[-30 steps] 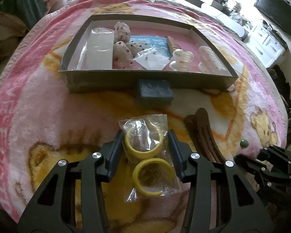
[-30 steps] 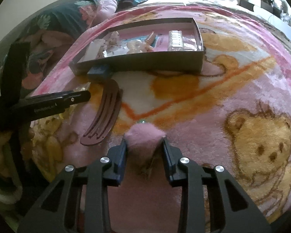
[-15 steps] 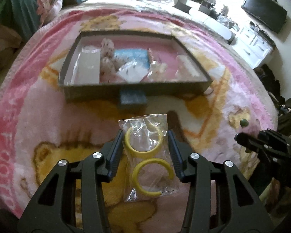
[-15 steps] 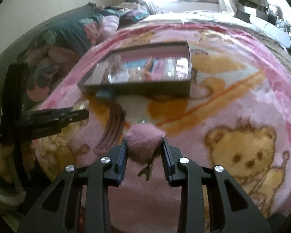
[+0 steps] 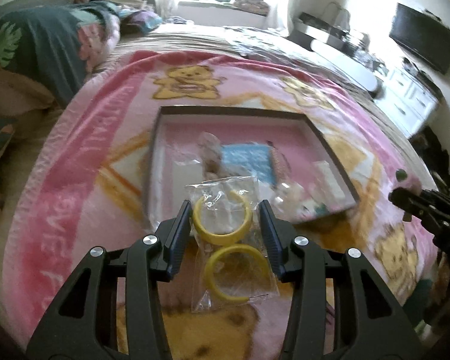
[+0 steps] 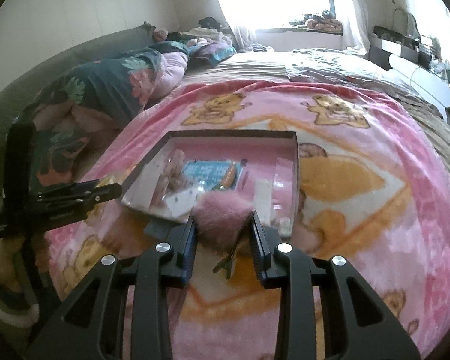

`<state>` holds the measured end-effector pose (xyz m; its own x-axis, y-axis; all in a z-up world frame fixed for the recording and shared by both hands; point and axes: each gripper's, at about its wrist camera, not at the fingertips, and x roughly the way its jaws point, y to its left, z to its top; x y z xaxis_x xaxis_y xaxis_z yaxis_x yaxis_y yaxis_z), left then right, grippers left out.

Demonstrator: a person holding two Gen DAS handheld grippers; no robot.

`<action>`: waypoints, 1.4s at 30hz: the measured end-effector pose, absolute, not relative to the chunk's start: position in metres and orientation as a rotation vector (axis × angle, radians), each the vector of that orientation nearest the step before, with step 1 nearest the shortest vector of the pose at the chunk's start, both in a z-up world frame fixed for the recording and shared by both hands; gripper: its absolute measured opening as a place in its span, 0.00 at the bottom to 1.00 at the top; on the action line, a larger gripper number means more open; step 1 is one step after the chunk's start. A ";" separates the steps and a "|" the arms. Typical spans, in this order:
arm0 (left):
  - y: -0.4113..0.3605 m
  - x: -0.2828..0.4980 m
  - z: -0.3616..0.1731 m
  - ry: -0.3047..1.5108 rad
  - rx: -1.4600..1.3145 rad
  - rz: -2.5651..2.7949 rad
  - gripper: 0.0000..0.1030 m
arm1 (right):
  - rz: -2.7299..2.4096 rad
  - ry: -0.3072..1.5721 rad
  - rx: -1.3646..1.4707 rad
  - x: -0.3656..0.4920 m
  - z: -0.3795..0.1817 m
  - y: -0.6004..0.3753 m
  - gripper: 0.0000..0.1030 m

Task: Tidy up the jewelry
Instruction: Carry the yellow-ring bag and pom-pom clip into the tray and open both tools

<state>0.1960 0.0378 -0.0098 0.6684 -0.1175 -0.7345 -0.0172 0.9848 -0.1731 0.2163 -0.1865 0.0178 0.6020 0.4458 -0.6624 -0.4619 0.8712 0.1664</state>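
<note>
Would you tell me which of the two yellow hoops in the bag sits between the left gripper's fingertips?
The upper hoop, farther from the camera; the left gripper pinches the bag there, while the lower hoop hangs behind the fingertips.

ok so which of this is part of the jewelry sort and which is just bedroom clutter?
In play:
left gripper holding bag of yellow hoop earrings
right gripper holding pink fluffy hair clip
tray

Lying about:
teddy-bear blanket
floral duvet
TV

The tray [image 5: 330,144] lies on the blanket [image 5: 75,180], the card [image 5: 246,162] inside it. The bag [image 5: 231,240] hangs before its near wall; the pompom [image 6: 225,219] right of that.
</note>
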 end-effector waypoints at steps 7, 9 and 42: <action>0.062 0.221 -0.025 0.854 -0.200 0.002 0.36 | 0.515 0.806 -0.057 0.252 0.006 -0.162 0.29; 0.067 0.225 -0.030 0.864 -0.207 0.004 0.36 | 0.513 0.827 -0.075 0.260 -0.001 -0.154 0.29; 0.070 0.233 -0.036 0.856 -0.222 -0.013 0.60 | 0.521 0.818 -0.049 0.231 -0.004 -0.153 0.75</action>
